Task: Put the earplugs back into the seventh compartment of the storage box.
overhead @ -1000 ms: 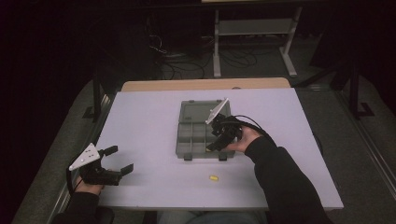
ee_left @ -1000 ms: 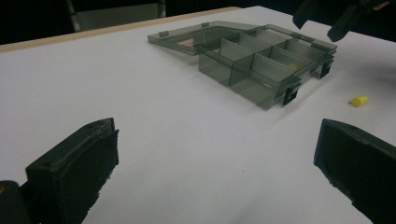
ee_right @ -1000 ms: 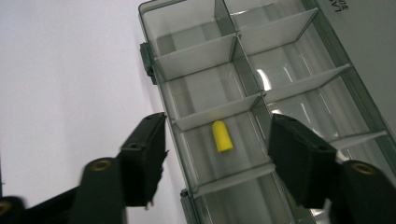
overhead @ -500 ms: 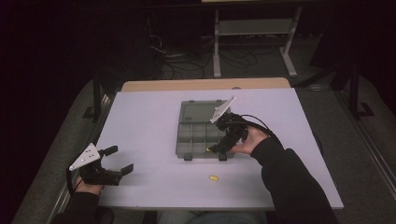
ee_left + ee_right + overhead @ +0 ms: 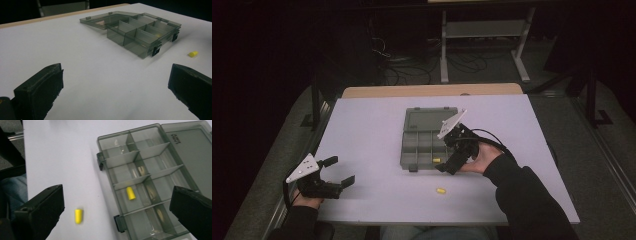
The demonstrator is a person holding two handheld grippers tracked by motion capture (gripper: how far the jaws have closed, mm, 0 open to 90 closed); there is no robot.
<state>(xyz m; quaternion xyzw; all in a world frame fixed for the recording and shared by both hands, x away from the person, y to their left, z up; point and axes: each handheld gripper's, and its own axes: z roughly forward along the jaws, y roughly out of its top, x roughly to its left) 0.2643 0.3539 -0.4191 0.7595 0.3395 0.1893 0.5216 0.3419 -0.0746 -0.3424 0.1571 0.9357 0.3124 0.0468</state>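
The grey compartment box (image 5: 428, 139) sits mid-tabletop (image 5: 362, 125), lid flat open on its far side. One yellow earplug (image 5: 130, 193) already lies in a compartment on the near row, toward the right end. A second earplug (image 5: 441, 191) lies loose on the tabletop just in front of the box, its long axis roughly along the box's front edge.

The right tool (image 5: 448, 165) hangs over the box's near right corner, jaws spread wide with nothing between them; they have just been opening. The loose earplug lies near it, toward the person, so I judge this hand does the next pick. The left tool (image 5: 341, 172), also wide open and empty, rests well apart, left of the box.

The right tool's fingertips are dark against the sleeve (image 5: 522, 200) and hard to make out from above.
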